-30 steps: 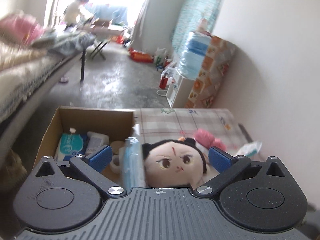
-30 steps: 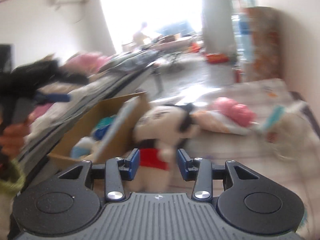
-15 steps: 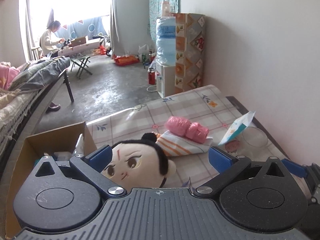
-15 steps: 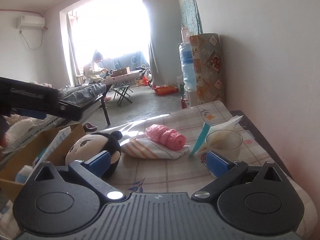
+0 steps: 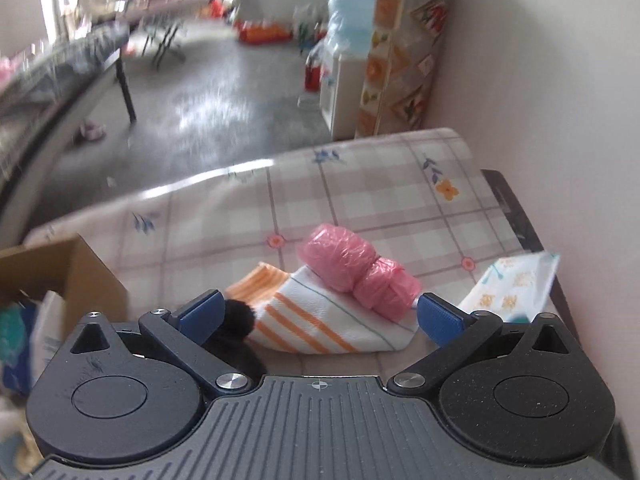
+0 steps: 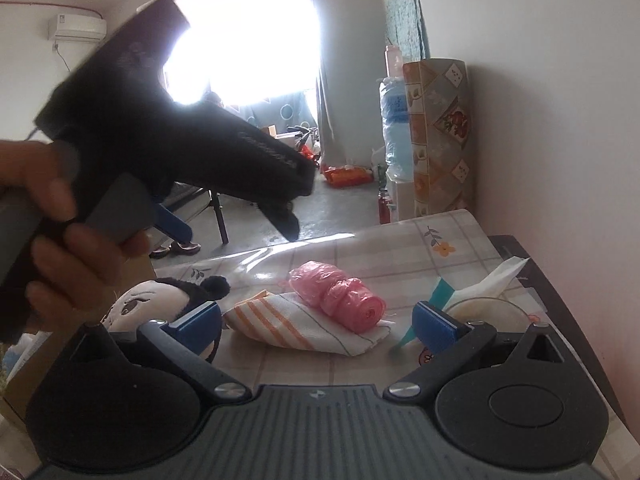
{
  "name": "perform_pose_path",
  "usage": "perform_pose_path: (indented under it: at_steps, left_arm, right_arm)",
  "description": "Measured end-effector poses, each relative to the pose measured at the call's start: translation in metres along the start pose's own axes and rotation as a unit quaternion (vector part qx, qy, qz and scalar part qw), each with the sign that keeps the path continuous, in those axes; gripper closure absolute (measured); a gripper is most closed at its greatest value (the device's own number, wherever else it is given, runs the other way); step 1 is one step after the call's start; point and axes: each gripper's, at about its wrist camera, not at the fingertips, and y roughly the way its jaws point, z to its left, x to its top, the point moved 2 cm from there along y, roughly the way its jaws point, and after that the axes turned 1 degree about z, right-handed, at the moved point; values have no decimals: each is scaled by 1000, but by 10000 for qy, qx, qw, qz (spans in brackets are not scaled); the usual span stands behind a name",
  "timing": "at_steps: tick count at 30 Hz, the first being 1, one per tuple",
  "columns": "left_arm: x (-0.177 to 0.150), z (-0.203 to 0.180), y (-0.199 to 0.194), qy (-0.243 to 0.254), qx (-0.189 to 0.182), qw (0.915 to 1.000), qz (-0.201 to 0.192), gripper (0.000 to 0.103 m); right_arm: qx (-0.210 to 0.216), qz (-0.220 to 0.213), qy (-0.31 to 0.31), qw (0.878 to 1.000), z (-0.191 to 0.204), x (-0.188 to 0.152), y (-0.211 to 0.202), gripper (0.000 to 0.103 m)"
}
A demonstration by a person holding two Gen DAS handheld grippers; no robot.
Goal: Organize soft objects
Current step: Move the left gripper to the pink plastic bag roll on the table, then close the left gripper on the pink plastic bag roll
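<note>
My left gripper (image 5: 320, 316) is open and hangs low over a white cloth with orange stripes (image 5: 320, 320). A pink roll of plastic bags (image 5: 356, 272) lies on that cloth. Only the black hair bun of the plush doll (image 5: 238, 320) shows by the left finger. In the right wrist view the doll (image 6: 148, 308) lies on its side at the left, beside the cloth (image 6: 304, 324) and the pink roll (image 6: 340, 296). My right gripper (image 6: 316, 320) is wide open just short of the cloth, with nothing between its fingers. A hand (image 6: 60, 248) holds the left gripper's dark body across the upper left.
A cardboard box (image 5: 80, 272) with packets in it stands at the left table edge. A tissue packet (image 5: 516, 284) and a glass bowl (image 6: 484, 312) sit at the right by the wall. The checked tablecloth (image 5: 360, 200) ends at a drop to the floor.
The right gripper opened and let go of the doll, which now lies by the box. The left gripper swung right from the box to over the striped cloth and pink roll.
</note>
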Motion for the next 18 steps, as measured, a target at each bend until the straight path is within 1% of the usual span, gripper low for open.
perform_pose_path:
  at_steps: [3, 4, 6, 9, 11, 12, 13, 15, 17, 18]
  left_arm:
    - [14, 3, 35, -347, -153, 9981, 486, 1]
    - [18, 1, 45, -438, -145, 9970, 622, 2]
    - [25, -2, 65, -532, -141, 9952, 806, 4]
    - [31, -6, 92, -634, -45, 9925, 1042, 11]
    - [34, -6, 107, -727, 22, 9905, 1169, 15]
    - [35, -6, 113, -763, 43, 9895, 1224, 20]
    - [36, -6, 120, -815, 77, 9884, 1275, 18]
    - [37, -4, 127, -1038, -38, 9864, 1275, 19]
    - [38, -7, 127, -1081, -43, 9865, 1232, 25]
    - [38, -11, 126, -1032, -94, 9874, 1194, 33]
  right_arm:
    - [32, -10, -29, 10000, 3, -5, 7, 0]
    - [34, -3, -64, 10000, 3, -7, 9, 0]
    - [25, 32, -139, 9999, 4, -12, 11, 0]
    - [55, 112, -193, 9997, 4, -17, 14, 0]
    - [64, 132, -270, 9995, 5, -20, 14, 0]
    - [58, 114, -298, 9995, 6, -20, 13, 0]
    - [65, 95, -327, 9994, 7, -20, 13, 0]
    - [94, 49, -379, 9992, 9, -21, 11, 0]
    - [113, 24, -418, 9991, 11, -21, 11, 0]
    - [114, 16, -445, 9989, 12, -21, 10, 0]
